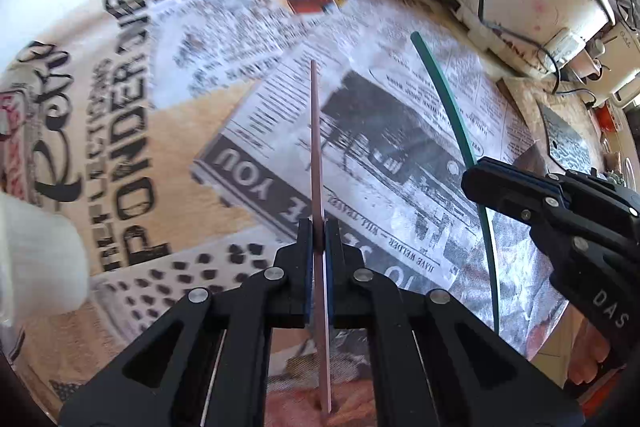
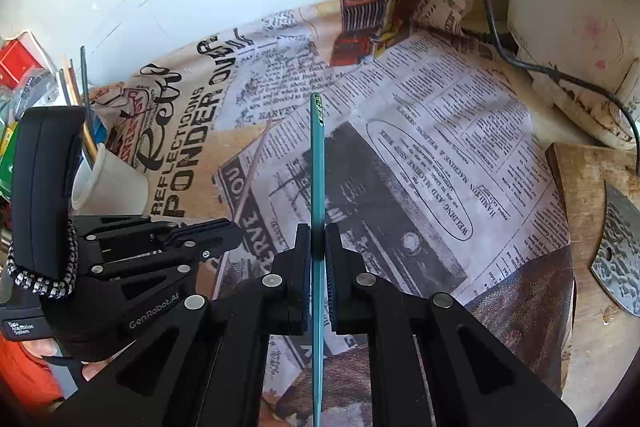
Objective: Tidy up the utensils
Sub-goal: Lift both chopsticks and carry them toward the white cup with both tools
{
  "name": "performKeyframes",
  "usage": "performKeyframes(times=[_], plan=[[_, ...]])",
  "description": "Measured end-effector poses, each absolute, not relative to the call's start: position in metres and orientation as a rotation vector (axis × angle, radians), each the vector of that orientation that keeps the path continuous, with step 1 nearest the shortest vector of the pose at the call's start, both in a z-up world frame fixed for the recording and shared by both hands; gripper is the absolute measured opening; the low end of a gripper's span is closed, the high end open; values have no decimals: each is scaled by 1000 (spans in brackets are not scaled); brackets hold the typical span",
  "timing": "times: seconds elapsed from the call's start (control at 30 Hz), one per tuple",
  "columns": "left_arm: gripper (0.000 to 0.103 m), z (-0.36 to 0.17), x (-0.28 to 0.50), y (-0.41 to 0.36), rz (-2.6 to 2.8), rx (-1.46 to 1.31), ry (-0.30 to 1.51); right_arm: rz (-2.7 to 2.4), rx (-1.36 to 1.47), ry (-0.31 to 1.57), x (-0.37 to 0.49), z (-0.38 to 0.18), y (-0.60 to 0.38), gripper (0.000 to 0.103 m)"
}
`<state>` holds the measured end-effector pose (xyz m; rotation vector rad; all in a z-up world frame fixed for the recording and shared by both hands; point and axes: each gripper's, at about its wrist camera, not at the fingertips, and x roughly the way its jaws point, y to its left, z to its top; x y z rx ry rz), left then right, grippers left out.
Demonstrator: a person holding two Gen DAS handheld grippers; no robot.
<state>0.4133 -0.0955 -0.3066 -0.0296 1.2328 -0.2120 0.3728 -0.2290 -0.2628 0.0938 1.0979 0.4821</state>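
My left gripper (image 1: 319, 227) is shut on a thin pinkish-brown stick (image 1: 316, 131) that points away from me, above the newspaper-print cloth (image 1: 132, 131). To its right, my right gripper (image 1: 474, 175) holds a long green stick (image 1: 444, 83). In the right wrist view my right gripper (image 2: 318, 231) is shut on that green stick (image 2: 318, 155). At the left there, the left gripper (image 2: 236, 231) carries the pinkish stick (image 2: 256, 159). Behind it stands a white paper cup (image 2: 112, 183) with several sticks in it. The cup (image 1: 40, 259) shows as a white blur in the left wrist view.
A white appliance (image 2: 572, 27) with a dark cable (image 2: 492, 19) stands at the back right against the wall. A wooden board (image 2: 580, 187) with a patterned metal blade (image 2: 620, 247) lies on the right. Boxes and packets (image 2: 16, 67) crowd the far left.
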Motion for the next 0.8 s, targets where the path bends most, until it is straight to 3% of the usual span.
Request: performKeyframes(times=[0.8], plan=[[3,-188,343,-28,-75,-87,902,590,65,876,348,-175,-167,6]])
